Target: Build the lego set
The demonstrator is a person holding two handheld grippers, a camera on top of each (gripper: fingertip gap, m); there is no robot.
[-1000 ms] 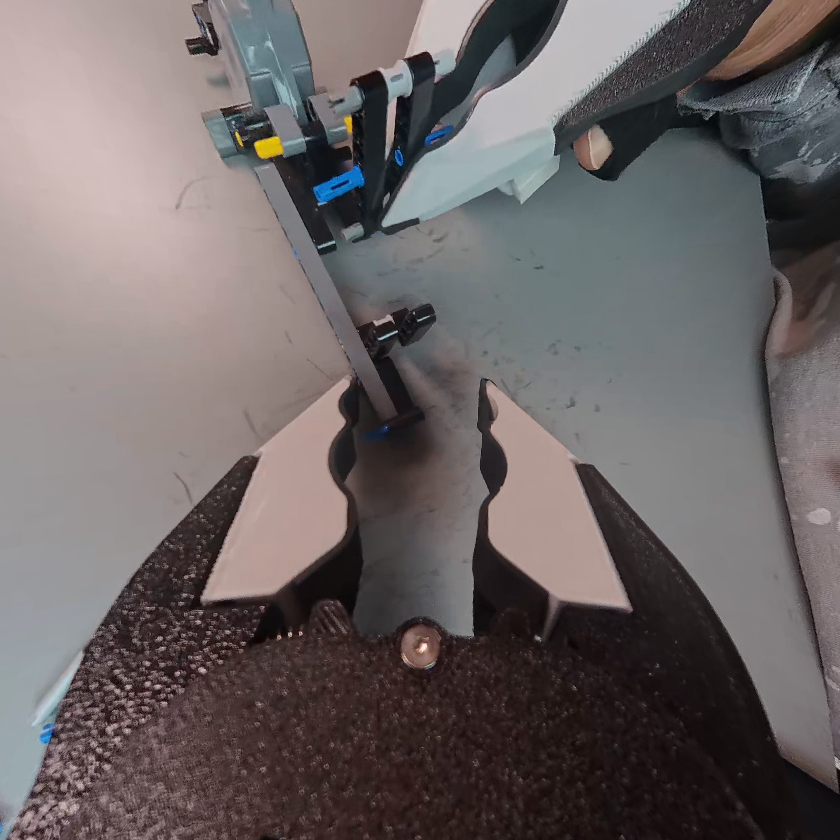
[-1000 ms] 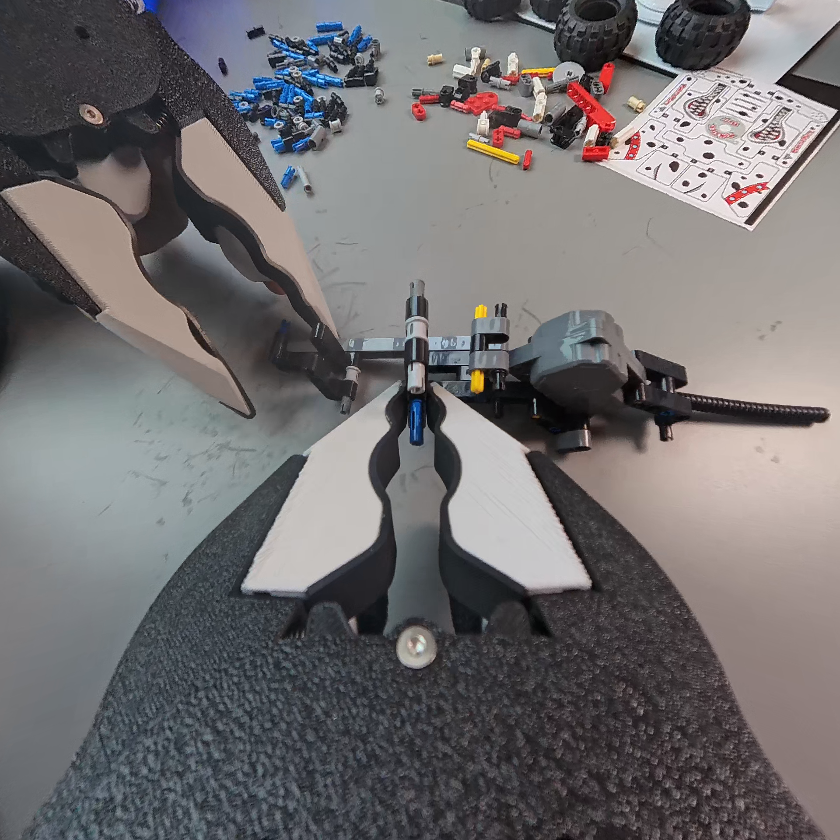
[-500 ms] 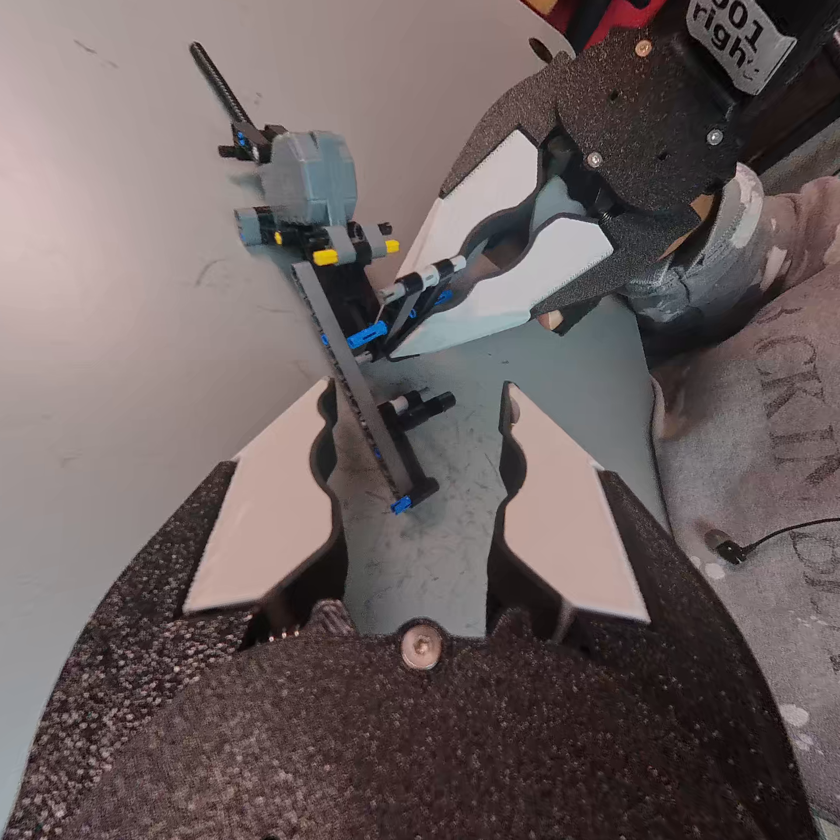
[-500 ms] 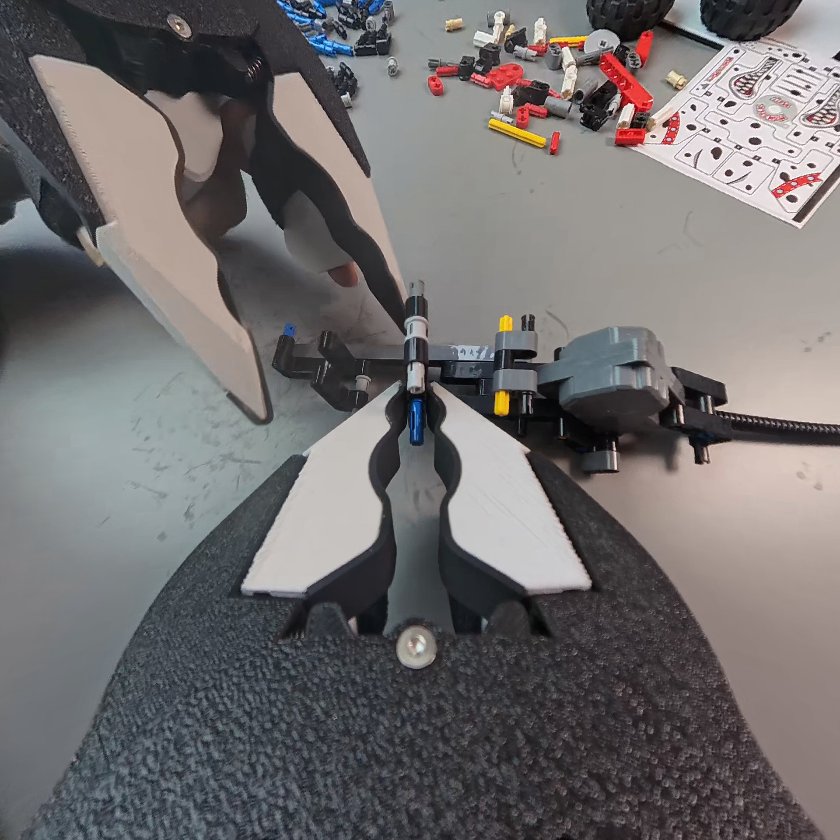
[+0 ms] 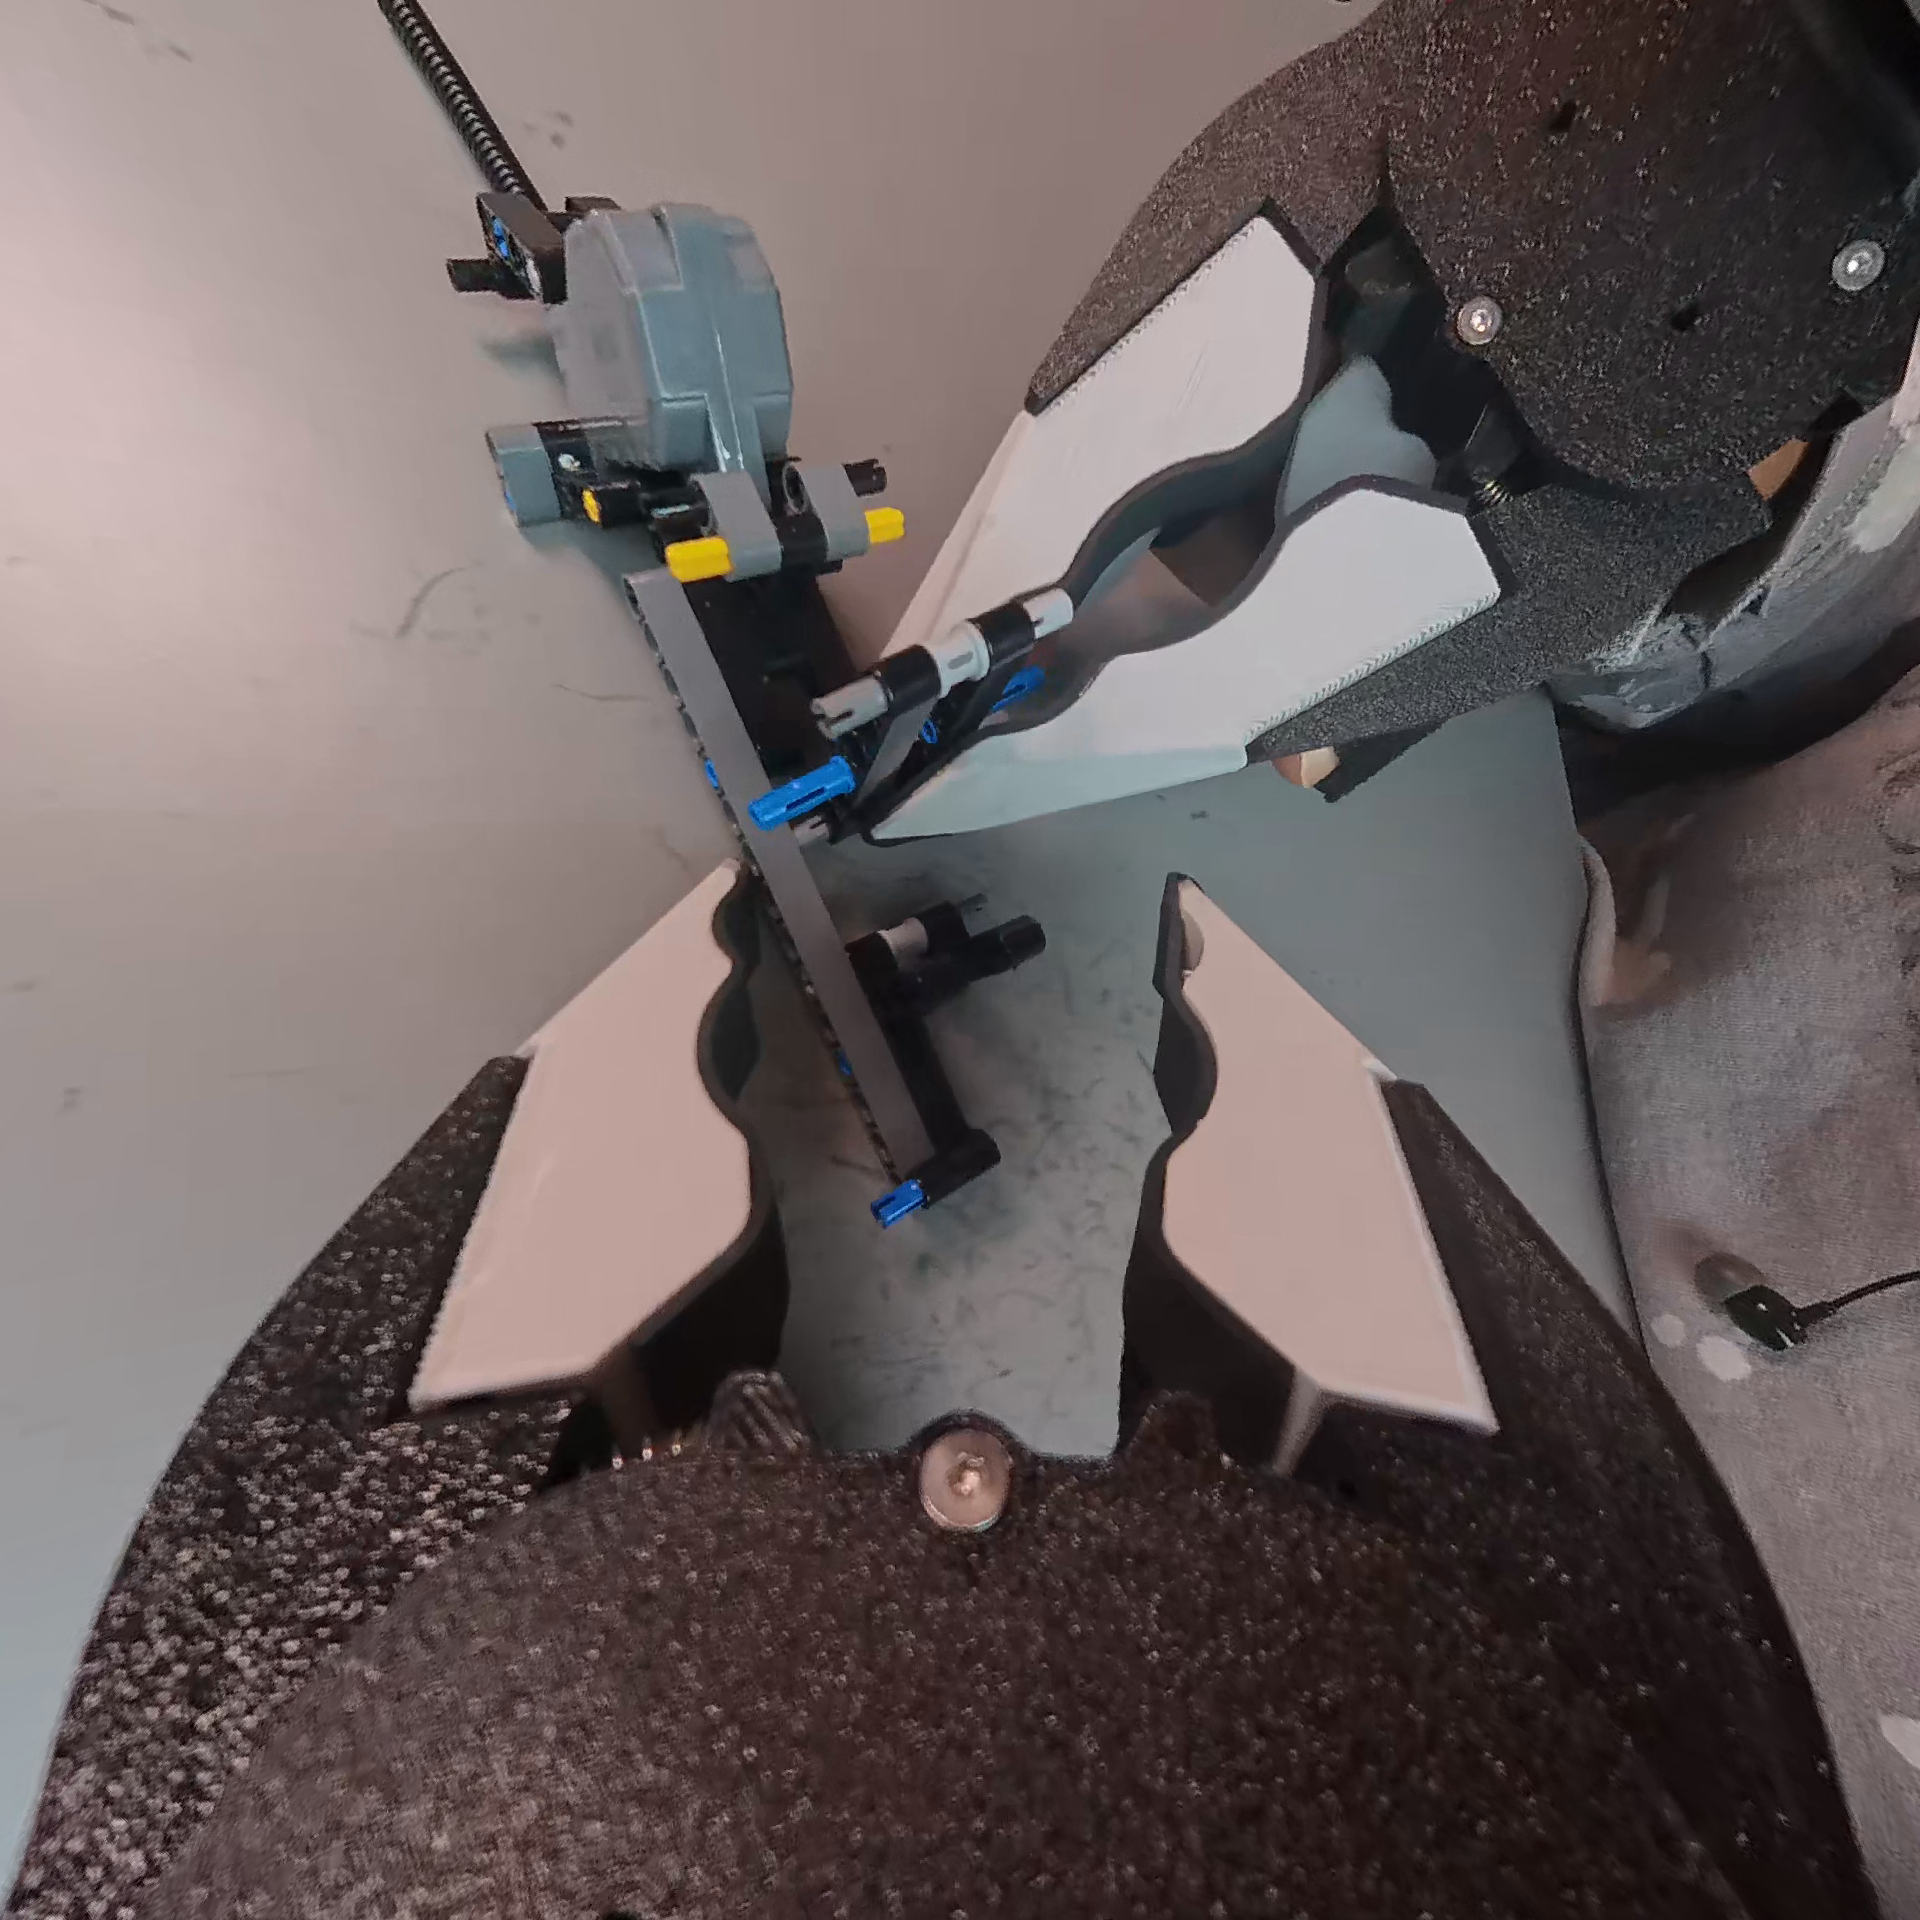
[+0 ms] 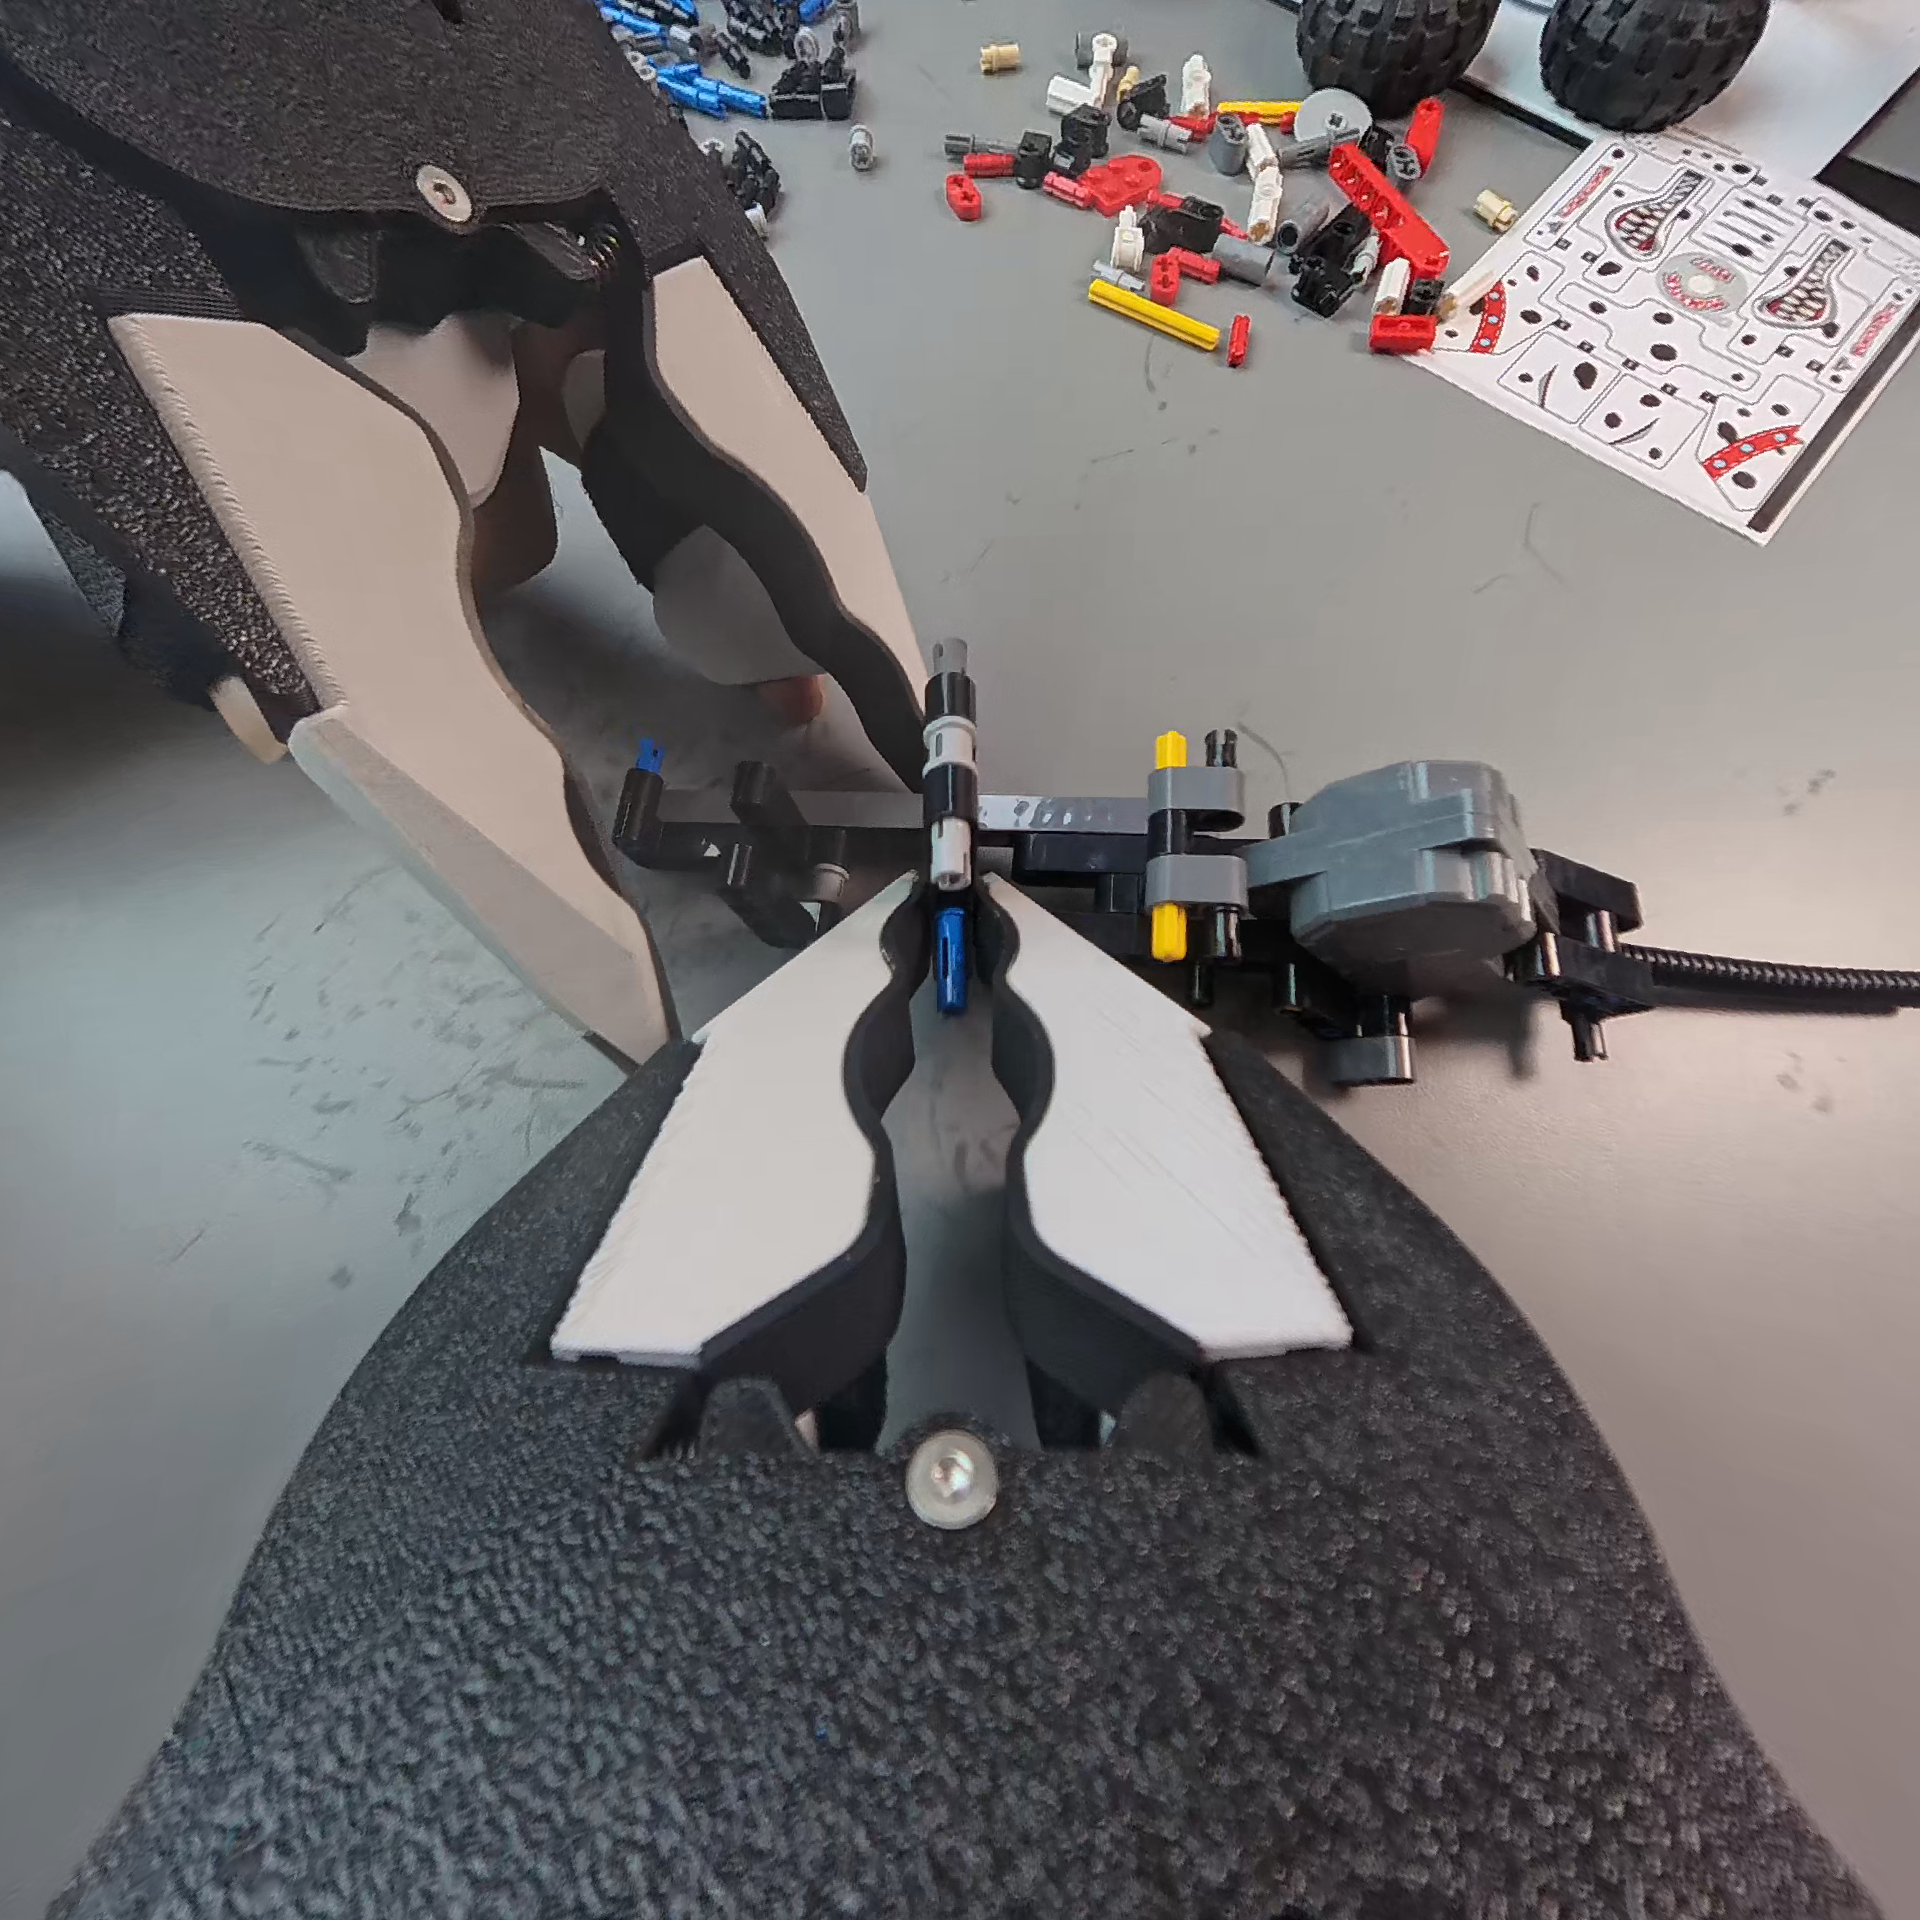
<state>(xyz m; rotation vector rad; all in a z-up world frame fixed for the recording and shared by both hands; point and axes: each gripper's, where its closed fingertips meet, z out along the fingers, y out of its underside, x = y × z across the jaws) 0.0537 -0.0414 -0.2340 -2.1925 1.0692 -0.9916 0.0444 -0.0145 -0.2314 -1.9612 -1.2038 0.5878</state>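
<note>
The lego assembly [image 6: 1174, 831] lies on the grey table: a grey motor [image 6: 1403, 862] with a black cable [image 6: 1766, 977], black beams, yellow and blue pins. In the left wrist view a long grey beam [image 5: 800, 914] runs from the motor [image 5: 675, 332] toward me. My right gripper [image 6: 951, 894] is shut on an upright black piece with a blue pin [image 6: 951, 956] at the assembly's middle; it also shows in the left wrist view [image 5: 883, 800]. My left gripper [image 5: 956, 894] is open, its fingers on either side of the beam's near end, and it shows in the right wrist view [image 6: 779, 904].
Loose pieces lie at the back: a blue and black pile [image 6: 748, 73], a red, white and black pile [image 6: 1247, 208], a yellow axle [image 6: 1153, 312]. A sticker sheet [image 6: 1704, 322] and black tyres [image 6: 1392, 42] are at the back right. A person's clothing [image 5: 1766, 1039] borders the table edge. My two grippers' fingertips are within a few centimetres of each other. My right gripper's tips are some 6 cm from the motor [image 5: 675, 332]. It is also in sight in the right wrist view [image 6: 1370, 794].
My left gripper has moved forward along the assembly, so the beam's end now lies between its open fingers. The right gripper keeps its hold in the same place.
</note>
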